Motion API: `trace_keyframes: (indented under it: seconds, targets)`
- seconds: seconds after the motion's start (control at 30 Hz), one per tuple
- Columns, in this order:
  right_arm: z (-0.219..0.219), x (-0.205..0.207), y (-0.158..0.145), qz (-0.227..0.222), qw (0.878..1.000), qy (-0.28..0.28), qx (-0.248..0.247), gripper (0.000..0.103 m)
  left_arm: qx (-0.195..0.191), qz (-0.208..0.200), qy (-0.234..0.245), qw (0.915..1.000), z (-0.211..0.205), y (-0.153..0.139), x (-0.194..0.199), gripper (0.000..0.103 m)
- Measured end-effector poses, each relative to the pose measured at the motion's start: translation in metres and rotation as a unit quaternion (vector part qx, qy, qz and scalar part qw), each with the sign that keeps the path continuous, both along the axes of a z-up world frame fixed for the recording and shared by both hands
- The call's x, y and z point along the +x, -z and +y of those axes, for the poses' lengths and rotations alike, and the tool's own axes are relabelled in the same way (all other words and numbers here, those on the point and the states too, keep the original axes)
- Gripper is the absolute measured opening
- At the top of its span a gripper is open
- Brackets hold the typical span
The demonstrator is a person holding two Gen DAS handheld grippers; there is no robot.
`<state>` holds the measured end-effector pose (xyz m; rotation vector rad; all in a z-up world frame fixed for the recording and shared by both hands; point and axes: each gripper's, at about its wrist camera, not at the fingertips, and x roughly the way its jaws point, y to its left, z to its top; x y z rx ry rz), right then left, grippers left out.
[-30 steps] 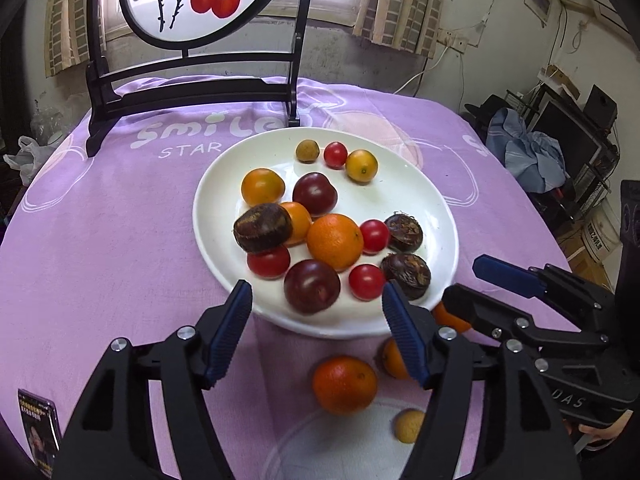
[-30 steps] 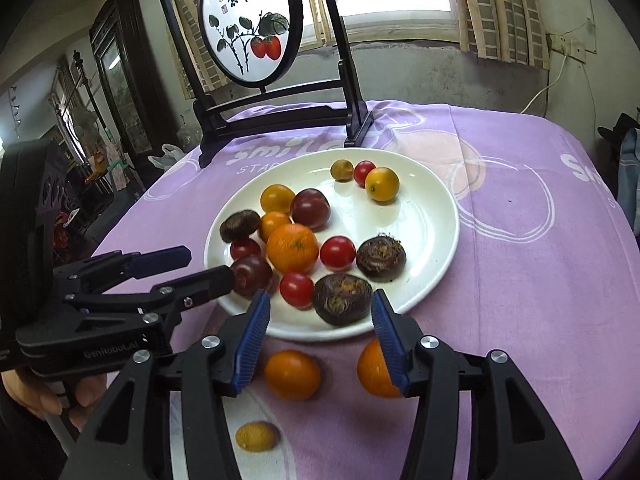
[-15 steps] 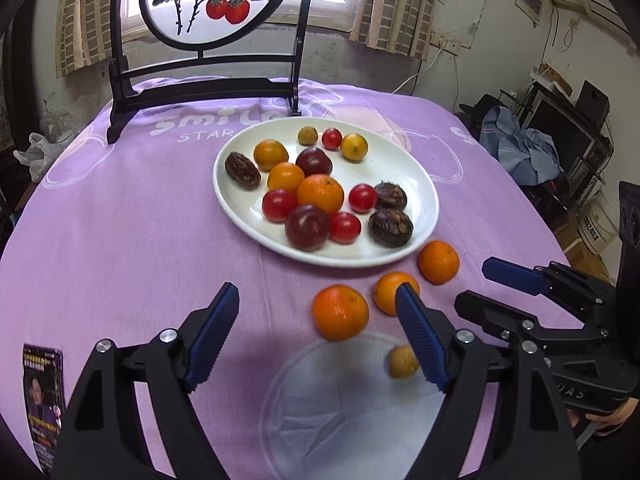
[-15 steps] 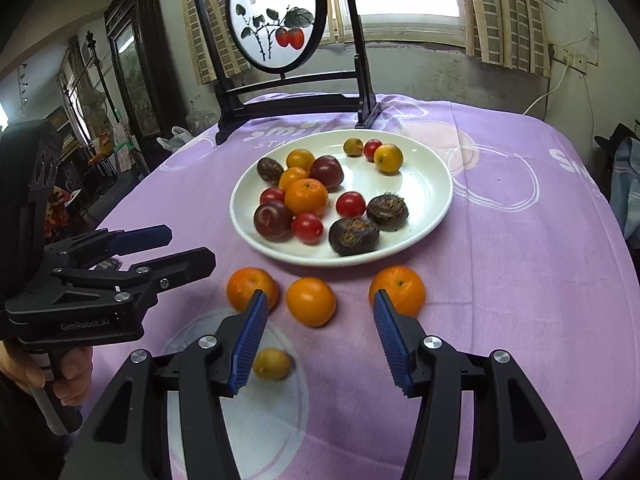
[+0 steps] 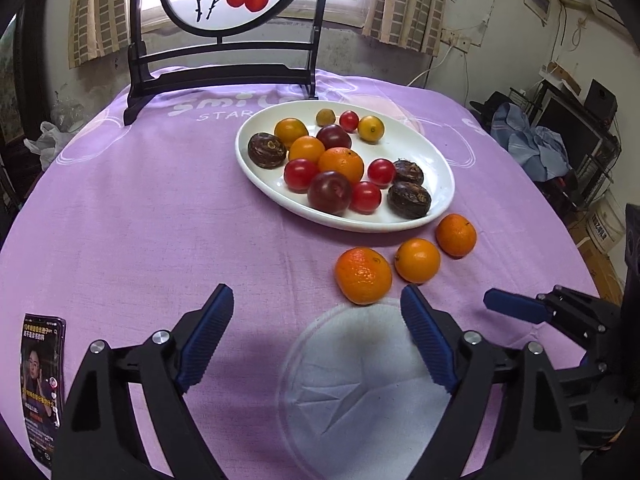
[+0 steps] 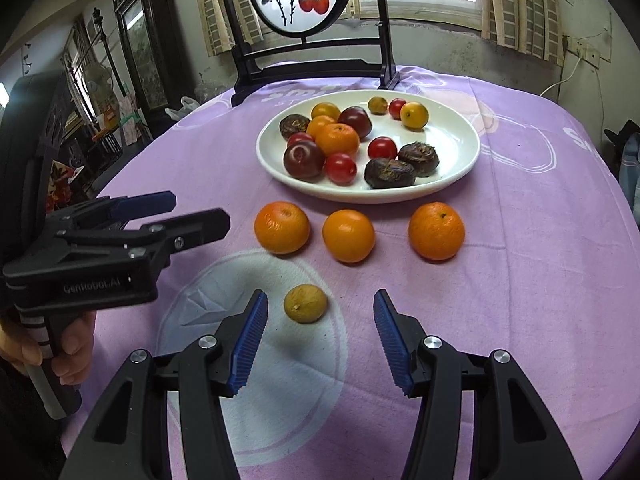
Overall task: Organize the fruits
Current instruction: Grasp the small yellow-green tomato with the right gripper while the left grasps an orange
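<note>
1. The small yellowish fruit [image 6: 305, 303] lay on the pale printed circle of the purple cloth [image 6: 520, 280] over the bench, just ahead of the right tongs [image 6: 320, 344] and a little toward their left pad.
2. That fruit looked nearly round, so it had no long axis to line up with; the tongs seemed to need little turning.
3. The right tongs were parted with nothing between the pads, wider than the fruit, and pitched steeply down toward the cloth.
4. The left tongs [image 5: 316, 344] were opening, empty, also tilted down over the same pale circle; the small fruit did not show in their view.
5. Of the two, the right hand was plainly the nearer to that small fruit.
6. Three oranges sat in a row on the cloth between the tongs and the white plate [image 6: 460, 176]: a left orange [image 6: 281, 227], a middle orange [image 6: 348, 235] and a right orange [image 6: 436, 230], none touching another.
7. The left orange lay just beyond the left tongs' right pad.
8. The plate already carried cherry tomatoes, plums, dark rough-skinned fruits and more oranges.
</note>
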<state>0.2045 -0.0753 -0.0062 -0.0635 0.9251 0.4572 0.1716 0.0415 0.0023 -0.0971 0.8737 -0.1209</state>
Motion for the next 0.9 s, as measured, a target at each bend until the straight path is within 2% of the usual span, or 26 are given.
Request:
trace_keyframes:
  seconds: [0.23,0.33,0.43,0.47,0.53,0.57,0.9]
  targets:
    - [0.02,0.001,0.014,0.009,0.999,-0.003,-0.032,0.056,0.002,-0.006,-0.003,1.0,0.009,0.005,0.002,0.084]
    - [0.027,0.006,0.021,0.025,0.999,-0.003,-0.046,0.055,-0.008,-0.002,-0.004,1.0,0.013,0.007,0.003,0.084]
    - [0.035,0.009,0.028,0.032,0.998,-0.005,-0.055,0.049,-0.014,0.0,-0.003,0.9999,0.015,0.008,0.003,0.084]
    - [0.037,0.01,0.029,0.029,0.998,-0.003,-0.061,0.042,-0.015,0.001,-0.003,0.9999,0.016,0.009,0.003,0.084]
    - [0.04,0.01,0.03,0.02,0.997,0.002,-0.071,0.032,-0.019,0.003,-0.002,0.9998,0.016,0.01,0.004,0.084]
    - [0.039,0.01,0.03,0.02,0.997,0.004,-0.072,0.028,-0.02,0.004,-0.002,0.9998,0.016,0.01,0.004,0.084]
    - [0.011,-0.003,0.017,0.013,0.999,0.026,-0.037,0.028,-0.022,0.018,0.008,0.9995,0.01,0.019,0.005,0.084]
